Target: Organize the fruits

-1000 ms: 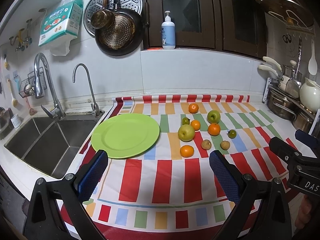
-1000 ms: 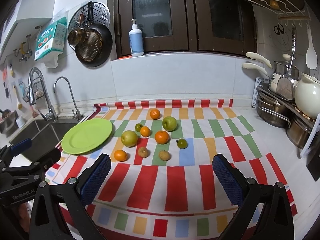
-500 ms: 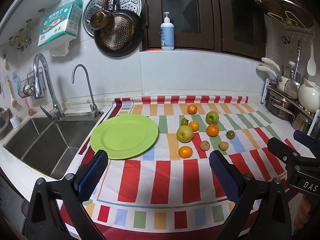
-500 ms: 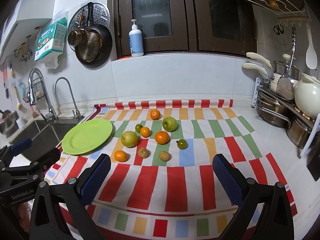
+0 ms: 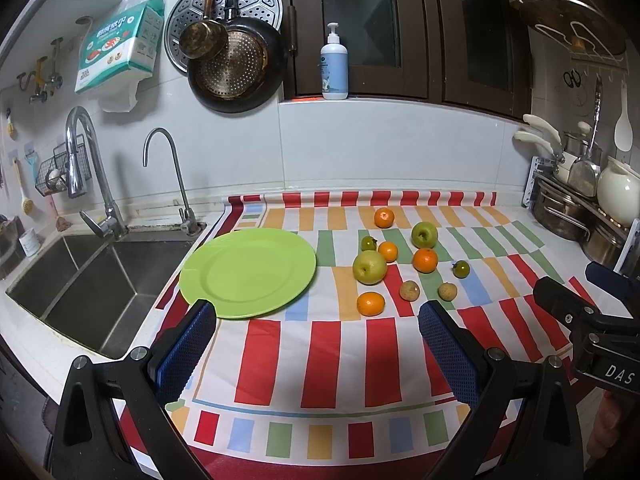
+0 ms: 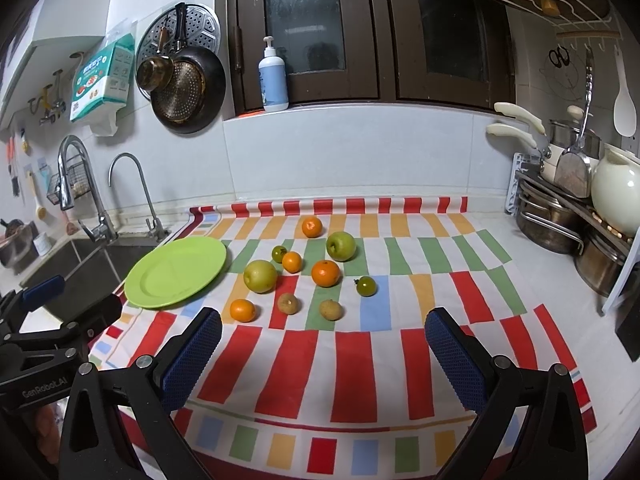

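Observation:
A green plate (image 5: pixel 248 272) lies empty on the striped cloth (image 5: pixel 320 360), left of a cluster of fruit; it also shows in the right wrist view (image 6: pixel 176 272). The cluster holds a yellow-green apple (image 5: pixel 369 267), a green apple (image 5: pixel 424 235), several oranges such as the nearest one (image 5: pixel 370 304), two brown longans (image 5: pixel 409 291) and two small green tomatoes (image 5: pixel 461 269). My left gripper (image 5: pixel 318 322) is open and empty, held above the cloth's front. My right gripper (image 6: pixel 324 330) is open and empty, in front of the fruit (image 6: pixel 260 276).
A steel double sink (image 5: pixel 80 280) with two taps lies left of the plate. Pots and a white kettle on a rack (image 6: pixel 580 216) stand at the right. Pans hang on the wall, and a soap bottle (image 5: pixel 334 68) sits on the ledge.
The left gripper's view has shifted slightly; the fruit and plate have not moved. Both grippers stay open.

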Available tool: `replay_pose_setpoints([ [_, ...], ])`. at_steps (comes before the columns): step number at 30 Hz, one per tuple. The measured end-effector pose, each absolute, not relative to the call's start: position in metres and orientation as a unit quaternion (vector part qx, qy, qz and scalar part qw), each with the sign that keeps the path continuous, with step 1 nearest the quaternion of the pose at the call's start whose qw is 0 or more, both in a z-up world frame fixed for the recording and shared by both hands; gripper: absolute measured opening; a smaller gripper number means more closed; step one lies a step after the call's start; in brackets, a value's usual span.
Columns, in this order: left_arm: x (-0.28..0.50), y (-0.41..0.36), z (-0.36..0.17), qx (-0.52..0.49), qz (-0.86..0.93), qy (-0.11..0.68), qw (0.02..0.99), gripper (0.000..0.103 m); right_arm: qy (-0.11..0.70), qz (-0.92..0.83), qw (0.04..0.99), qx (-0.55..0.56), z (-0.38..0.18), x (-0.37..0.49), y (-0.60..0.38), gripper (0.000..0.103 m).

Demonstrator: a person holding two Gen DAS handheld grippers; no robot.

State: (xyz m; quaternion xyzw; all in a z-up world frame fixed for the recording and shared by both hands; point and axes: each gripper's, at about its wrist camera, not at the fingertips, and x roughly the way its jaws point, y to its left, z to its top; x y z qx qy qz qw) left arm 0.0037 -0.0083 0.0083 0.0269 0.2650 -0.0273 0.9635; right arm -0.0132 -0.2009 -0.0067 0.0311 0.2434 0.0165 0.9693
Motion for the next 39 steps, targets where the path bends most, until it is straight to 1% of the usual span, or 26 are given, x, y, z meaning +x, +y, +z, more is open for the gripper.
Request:
replay_pose_setpoints([
  [20,0.008,-0.011,0.005,0.027,-0.032,0.270,0.962,0.103,0.246,0.017,0.969,0.032,-0.009,-0.012,-0.201,0.102],
  [34,0.029,-0.012,-0.011,0.035,-0.058,0.280,0.957,0.103,0.276,0.024,0.960,0.033,-0.022,0.008,-0.200,0.102],
  [39,0.046,-0.017,-0.016,0.044,-0.078,0.287,0.954,0.099,0.282,0.027,0.958,0.033,-0.028,0.023,-0.198,0.102],
])
